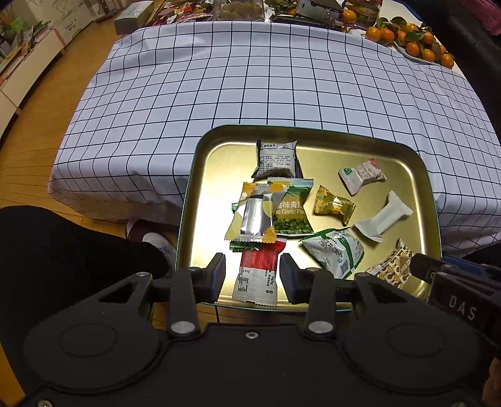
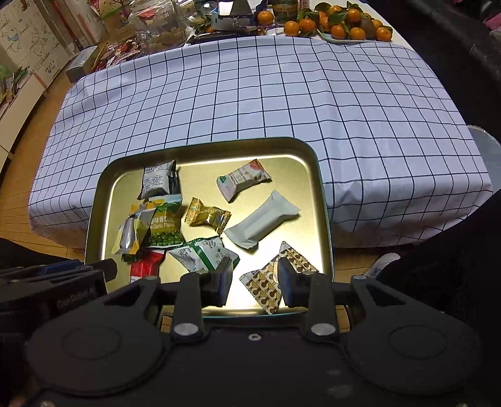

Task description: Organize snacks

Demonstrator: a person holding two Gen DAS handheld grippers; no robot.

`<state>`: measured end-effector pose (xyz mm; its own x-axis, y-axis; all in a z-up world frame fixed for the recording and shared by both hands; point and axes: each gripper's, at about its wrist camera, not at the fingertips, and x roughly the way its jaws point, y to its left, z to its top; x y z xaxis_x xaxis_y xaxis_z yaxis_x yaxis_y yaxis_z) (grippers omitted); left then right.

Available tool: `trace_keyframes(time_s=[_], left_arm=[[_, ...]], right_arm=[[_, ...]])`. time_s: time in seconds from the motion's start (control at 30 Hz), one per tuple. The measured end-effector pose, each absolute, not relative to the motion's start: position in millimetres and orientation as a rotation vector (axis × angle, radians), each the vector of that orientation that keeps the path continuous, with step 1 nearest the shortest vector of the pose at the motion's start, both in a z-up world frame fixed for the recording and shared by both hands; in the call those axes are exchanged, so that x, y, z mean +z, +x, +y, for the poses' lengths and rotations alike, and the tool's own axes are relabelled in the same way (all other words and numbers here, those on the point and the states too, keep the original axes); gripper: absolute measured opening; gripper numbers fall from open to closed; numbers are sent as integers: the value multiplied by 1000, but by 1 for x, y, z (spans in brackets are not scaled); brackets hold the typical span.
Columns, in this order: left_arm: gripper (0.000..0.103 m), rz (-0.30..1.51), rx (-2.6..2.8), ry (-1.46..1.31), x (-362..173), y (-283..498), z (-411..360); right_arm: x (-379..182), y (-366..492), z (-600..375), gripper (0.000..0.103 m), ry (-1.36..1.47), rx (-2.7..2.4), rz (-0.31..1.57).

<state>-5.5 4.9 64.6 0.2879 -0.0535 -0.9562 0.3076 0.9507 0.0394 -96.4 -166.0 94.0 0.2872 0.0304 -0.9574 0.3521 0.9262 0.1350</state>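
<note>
Tray [image 1: 200, 175]: gold metal, near edge of worktop [image 1: 219, 78], partly overhanging toward person's lap; checked cloth underneath.
Snacks in tray: approx nine packets, loose, no order visible. Left cluster overlapping: silver/yellow pkt [image 1: 253, 216] on top of green pea pkt [image 1: 292, 208], red/white pkt [image 1: 258, 275] poking out below. Dark/white pkt [image 1: 275, 158] at far side. Gold candy [image 1: 333, 203] mid-tray, apart from rest.
Right half: white bar [image 1: 383, 217], white/red pkt [image 1: 361, 173], green/white pkt [image 1: 336, 252], brown-pattern pkt [image 2: 277, 278] at near right corner.
Left tool [image 1: 252, 275]: jaws apart, straddling red/white pkt, pads not touching it; nothing held.
Right tool [image 2: 254, 278]: jaws part-open, above brown-pattern pkt; right pad overlaps pkt edge in view, contact can't be confirmed. Not clamped, as far as visible.
Cloth: bare beyond tray, no snacks left on it.
Far end of worktop: oranges [image 2: 341, 26], jar, boxes, clutter; not part of job, prob.
Progress: gathering looks done, all snacks in tray. Sorting/lining up not done; pile on left still jumbled.
Left to do (guess): separate overlapping cluster, group by type or row up.
Risk: thin foil pkts slippery, stacked ones may drag together when one pulled.
</note>
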Motion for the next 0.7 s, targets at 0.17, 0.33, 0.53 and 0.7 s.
trace_keyframes(time_s=[0.17, 0.33, 0.53, 0.7], left_arm=[[48, 1262, -249, 235, 63, -6, 6], [48, 1277, -250, 239, 61, -6, 5], [48, 1280, -255, 246, 60, -4, 5], [48, 1282, -257, 243, 59, -2, 4]], right_arm=[[92, -98, -165, 34, 353, -214, 1278], [89, -97, -165, 34, 351, -209, 1290], [88, -93, -165, 34, 355, -206, 1294], [87, -91, -166, 34, 356, -204, 1296]])
